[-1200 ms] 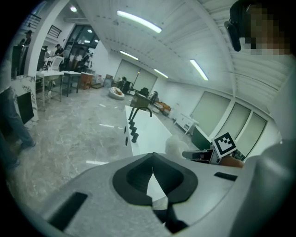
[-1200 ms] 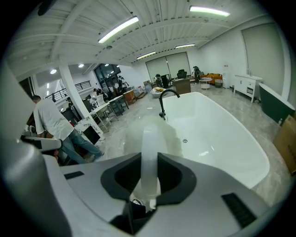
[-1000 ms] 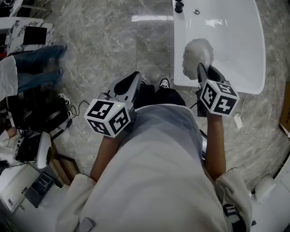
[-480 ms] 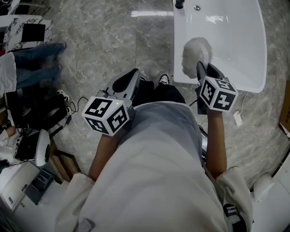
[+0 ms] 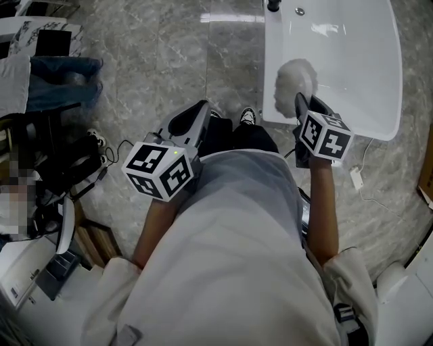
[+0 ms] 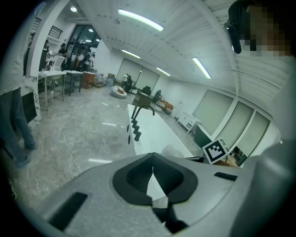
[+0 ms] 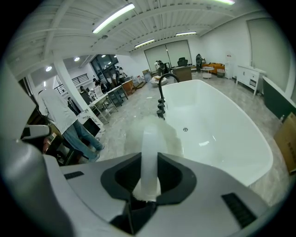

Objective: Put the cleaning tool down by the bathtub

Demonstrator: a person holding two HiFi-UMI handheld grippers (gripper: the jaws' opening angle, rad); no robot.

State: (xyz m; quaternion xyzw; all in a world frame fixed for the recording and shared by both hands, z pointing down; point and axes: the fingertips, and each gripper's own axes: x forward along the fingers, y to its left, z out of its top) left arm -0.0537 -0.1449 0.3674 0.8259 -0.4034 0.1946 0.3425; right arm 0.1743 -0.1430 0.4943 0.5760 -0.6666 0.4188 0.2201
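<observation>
Glossy grey marble-patterned floor [image 5: 169, 61] carrying a white oval bathtub [image 5: 358, 74].
The bathtub stands at upper right; a small white plug with thin cable [image 5: 354, 178] lies just beside its near end.

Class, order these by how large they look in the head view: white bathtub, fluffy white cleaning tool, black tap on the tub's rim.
1. white bathtub
2. fluffy white cleaning tool (nearer the camera)
3. black tap, partly cropped
</observation>
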